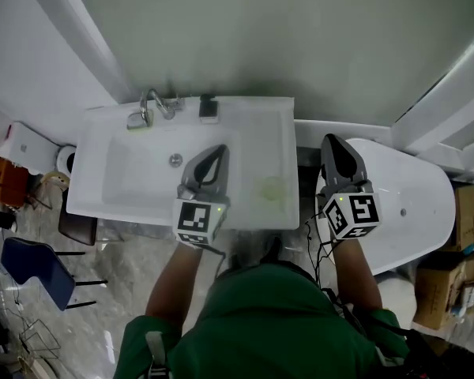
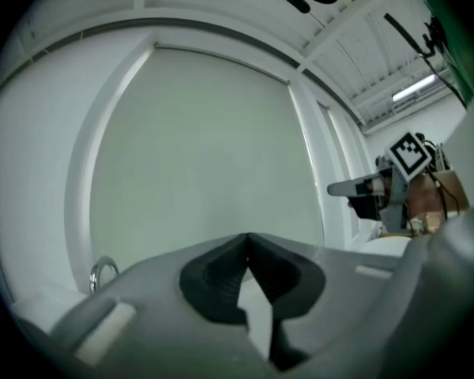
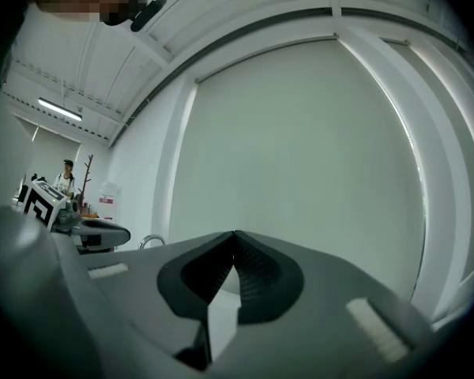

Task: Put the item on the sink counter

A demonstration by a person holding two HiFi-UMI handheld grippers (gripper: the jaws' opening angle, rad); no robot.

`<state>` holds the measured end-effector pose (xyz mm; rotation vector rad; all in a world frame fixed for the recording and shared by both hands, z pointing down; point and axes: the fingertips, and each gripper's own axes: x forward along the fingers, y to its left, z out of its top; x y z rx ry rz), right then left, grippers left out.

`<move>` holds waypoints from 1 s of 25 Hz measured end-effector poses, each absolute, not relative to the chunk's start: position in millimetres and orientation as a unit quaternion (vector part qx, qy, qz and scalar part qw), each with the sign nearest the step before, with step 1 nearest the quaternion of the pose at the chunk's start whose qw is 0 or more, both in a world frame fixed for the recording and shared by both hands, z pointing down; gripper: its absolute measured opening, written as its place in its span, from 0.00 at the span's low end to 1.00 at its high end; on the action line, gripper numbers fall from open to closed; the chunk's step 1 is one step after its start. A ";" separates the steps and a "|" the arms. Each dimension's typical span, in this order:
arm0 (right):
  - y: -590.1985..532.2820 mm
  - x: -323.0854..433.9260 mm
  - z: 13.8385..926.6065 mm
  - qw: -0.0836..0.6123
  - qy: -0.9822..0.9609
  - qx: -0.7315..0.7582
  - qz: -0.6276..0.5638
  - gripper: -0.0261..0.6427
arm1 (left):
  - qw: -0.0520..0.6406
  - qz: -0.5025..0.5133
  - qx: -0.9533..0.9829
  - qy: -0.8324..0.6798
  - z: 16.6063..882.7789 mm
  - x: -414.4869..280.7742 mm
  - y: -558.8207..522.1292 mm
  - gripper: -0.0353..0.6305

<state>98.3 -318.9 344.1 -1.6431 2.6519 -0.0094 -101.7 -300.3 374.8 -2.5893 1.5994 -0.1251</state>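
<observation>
Left gripper hovers over the sink, right gripper right of it, both with jaws together and empty; dark item sits on the far rim, right of the tap

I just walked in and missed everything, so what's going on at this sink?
A person in a green top holds a two-jaw gripper in each hand above a white sink. The left gripper is over the basin, the right gripper past the sink's right edge; both are shut and empty. A small dark item sits on the back ledge, right of the faucet.
</observation>
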 end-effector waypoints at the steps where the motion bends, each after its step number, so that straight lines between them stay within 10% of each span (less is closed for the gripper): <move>1: -317.5 97.2 338.4 0.013 0.850 -0.526 0.002 0.04 | 0.055 -0.035 -0.846 0.529 365.3 -103.6 -301.2 0.05; 25: -312.8 86.8 288.2 0.025 0.853 -0.517 0.067 0.04 | 0.095 -0.005 -0.823 0.559 304.8 -121.2 -315.2 0.05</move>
